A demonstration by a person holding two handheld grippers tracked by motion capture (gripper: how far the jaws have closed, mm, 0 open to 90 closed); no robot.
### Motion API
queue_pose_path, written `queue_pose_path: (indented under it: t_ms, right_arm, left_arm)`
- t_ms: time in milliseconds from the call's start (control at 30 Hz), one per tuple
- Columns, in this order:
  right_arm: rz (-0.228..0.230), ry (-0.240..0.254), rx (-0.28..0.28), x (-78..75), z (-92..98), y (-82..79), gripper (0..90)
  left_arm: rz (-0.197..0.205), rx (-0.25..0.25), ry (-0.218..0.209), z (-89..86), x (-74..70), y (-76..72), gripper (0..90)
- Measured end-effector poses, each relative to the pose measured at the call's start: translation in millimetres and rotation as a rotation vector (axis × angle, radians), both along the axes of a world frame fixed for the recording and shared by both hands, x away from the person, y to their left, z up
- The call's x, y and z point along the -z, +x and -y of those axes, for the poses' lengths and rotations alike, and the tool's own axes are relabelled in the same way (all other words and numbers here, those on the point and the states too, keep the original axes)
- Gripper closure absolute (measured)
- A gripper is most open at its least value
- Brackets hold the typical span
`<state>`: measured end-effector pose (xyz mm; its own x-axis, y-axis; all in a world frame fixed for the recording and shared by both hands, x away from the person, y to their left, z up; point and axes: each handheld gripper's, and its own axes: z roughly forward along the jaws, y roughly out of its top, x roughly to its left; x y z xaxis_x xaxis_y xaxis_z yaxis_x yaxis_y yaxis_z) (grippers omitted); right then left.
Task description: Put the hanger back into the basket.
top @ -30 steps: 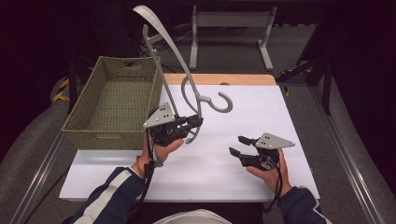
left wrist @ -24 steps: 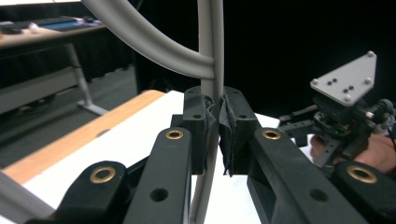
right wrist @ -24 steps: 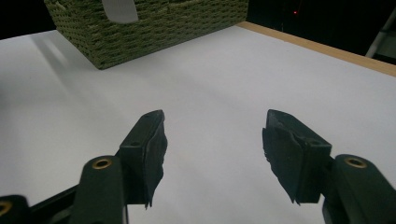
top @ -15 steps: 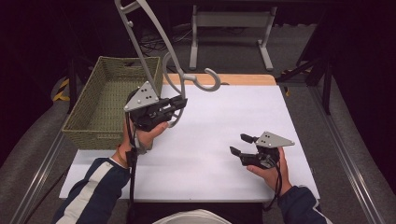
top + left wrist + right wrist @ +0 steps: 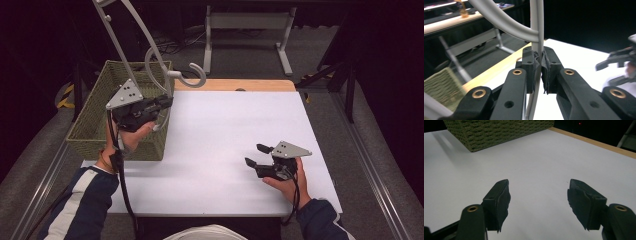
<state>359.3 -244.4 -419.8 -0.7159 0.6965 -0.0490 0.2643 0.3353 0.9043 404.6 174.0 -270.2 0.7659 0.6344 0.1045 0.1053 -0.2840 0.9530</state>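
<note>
A grey plastic clothes hanger (image 5: 192, 85) is held up in the air, its hook pointing right and its arms rising to the upper left. My left gripper (image 5: 167, 102) is shut on a thin bar of the hanger (image 5: 536, 25), over the right rim of the green woven basket (image 5: 95, 120). In the left gripper view the pads (image 5: 547, 67) press the bar from both sides. My right gripper (image 5: 255, 154) rests low over the white table top (image 5: 225, 130) at the right front. Its jaws stand wide open around nothing (image 5: 539, 200).
The basket stands at the table's left edge, and its corner (image 5: 499, 130) lies ahead of the right gripper. A wooden strip (image 5: 235, 85) runs along the table's far edge. A metal stand (image 5: 245, 25) is on the floor beyond it.
My left gripper has carried the hanger left and upward, from the table's middle to over the basket's right rim. The right gripper has stayed in place, open.
</note>
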Motion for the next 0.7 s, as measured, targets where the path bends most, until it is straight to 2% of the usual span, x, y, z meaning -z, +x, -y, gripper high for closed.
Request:
queue_pose_path:
  t_ms: [200,367,433,567,700]
  right_arm:
    - [-0.003,-0.003,-0.003,0.5,-1.0,0.2,34.4]
    - [-0.007,-0.01,-0.006,1.8,-1.9,0.9,34.2]
    - [-0.01,-0.01,-0.007,2.1,-2.1,1.0,34.2]
    - [-0.015,-0.014,-0.012,3.6,-3.5,1.0,34.0]
    - [-0.019,-0.01,-0.014,4.1,-3.4,1.7,33.9]
  left_arm:
    - [-0.044,-0.052,0.053,-21.3,3.5,13.7,82.1]
    - [-0.083,-0.087,0.101,-34.4,15.5,26.6,82.1]
    - [-0.096,-0.101,0.106,-36.9,19.5,29.7,82.1]
    - [-0.137,-0.143,0.144,-48.7,34.0,40.5,82.1]
    - [-0.158,-0.168,0.179,-57.7,44.5,46.4,82.1]
